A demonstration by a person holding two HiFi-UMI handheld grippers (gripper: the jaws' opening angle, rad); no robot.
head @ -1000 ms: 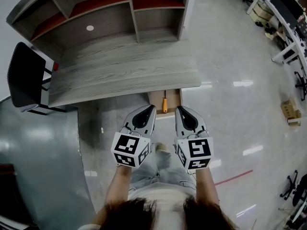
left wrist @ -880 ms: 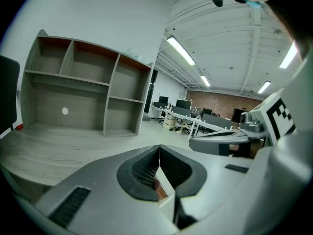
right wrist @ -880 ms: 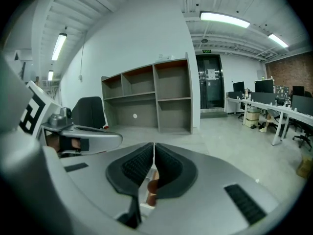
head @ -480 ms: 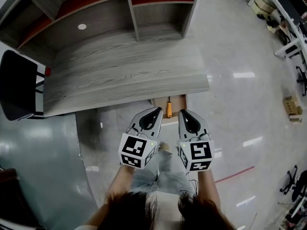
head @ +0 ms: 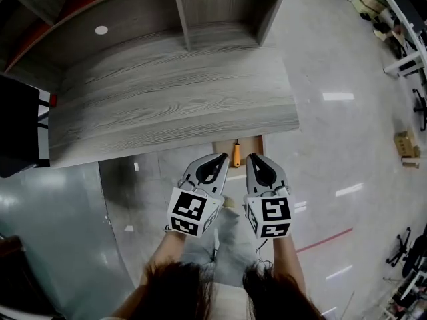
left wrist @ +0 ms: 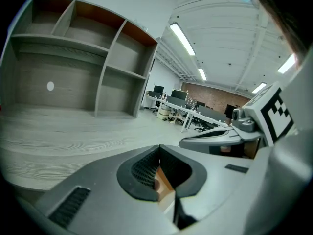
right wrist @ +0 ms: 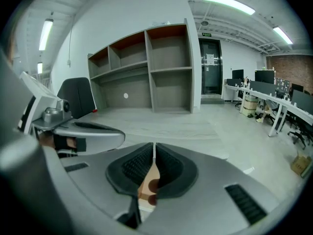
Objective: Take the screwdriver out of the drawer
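The screwdriver (head: 235, 154), with an orange handle, lies in a shallow wooden drawer (head: 251, 143) that is pulled out from under the front edge of the grey desk (head: 173, 99). My left gripper (head: 223, 157) and right gripper (head: 251, 157) hover side by side just in front of the drawer, one on each side of the screwdriver, not touching it. Both are shut with nothing between the pads. In the left gripper view the left gripper (left wrist: 159, 147) shows brown drawer wood behind its closed jaws. The right gripper (right wrist: 154, 145) shows the same in its own view.
A shelf unit (head: 180, 5) stands at the back of the desk. A black chair (head: 17, 122) is at the desk's left end, with a grey panel (head: 53, 232) below it. My legs are under the grippers. A cardboard box (head: 405, 144) and office desks are far right.
Both grippers have sunk and moved forward toward the drawer, staying shut. The desk edge and drawer now sit closer to their tips.
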